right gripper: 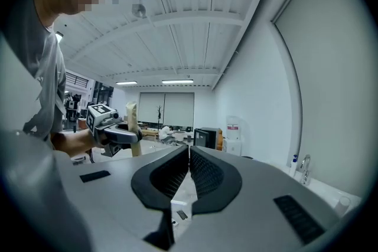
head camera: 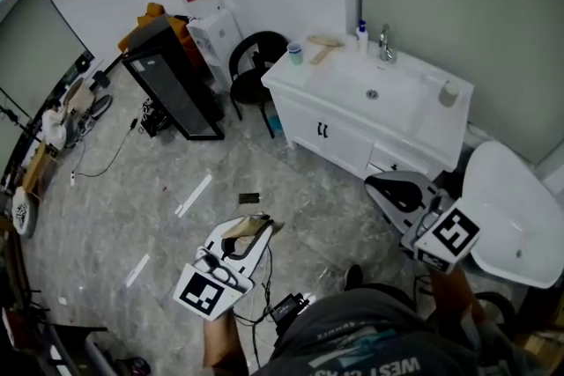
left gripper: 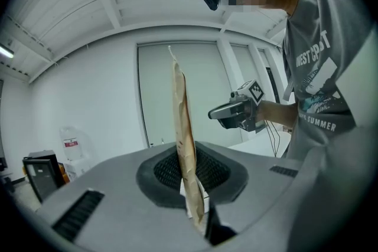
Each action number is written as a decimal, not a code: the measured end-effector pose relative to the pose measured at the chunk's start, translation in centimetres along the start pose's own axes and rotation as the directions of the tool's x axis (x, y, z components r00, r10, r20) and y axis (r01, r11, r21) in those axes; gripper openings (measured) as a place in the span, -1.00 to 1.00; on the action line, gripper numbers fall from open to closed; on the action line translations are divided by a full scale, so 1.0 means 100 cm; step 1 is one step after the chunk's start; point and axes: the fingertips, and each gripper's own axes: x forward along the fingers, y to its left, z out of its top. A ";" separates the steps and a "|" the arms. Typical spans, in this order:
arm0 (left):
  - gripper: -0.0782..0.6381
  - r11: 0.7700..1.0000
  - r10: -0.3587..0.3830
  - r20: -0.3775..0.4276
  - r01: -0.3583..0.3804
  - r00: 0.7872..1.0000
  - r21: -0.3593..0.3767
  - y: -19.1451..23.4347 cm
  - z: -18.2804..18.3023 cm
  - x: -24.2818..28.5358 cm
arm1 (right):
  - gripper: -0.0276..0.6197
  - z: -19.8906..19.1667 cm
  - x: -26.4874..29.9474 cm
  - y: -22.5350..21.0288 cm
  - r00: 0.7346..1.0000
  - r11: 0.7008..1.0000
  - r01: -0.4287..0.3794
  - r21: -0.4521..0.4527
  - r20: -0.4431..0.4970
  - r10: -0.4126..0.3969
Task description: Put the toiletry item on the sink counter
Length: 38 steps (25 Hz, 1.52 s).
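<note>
Thin tan item (left gripper: 181,104) edge-on in left gripper (left gripper: 192,177), kind unclear

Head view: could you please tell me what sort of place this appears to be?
Probably a lab or studio with a mock bathroom corner: there is a white sink cabinet with a chrome tap, yet a white water dispenser stands nearby and loose black cables trail over the grey floor.

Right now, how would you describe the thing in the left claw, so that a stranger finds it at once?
In front of the white sink counter, over the grey floor, the left claw is shut on a flat tan item. The right claw holds nothing.
</note>
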 end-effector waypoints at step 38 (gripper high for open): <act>-0.72 0.988 -0.152 0.010 0.153 0.988 -0.015 0.165 -0.021 0.151 | -0.82 -0.018 0.123 -0.154 0.993 0.994 0.098 0.041 -0.068 -0.095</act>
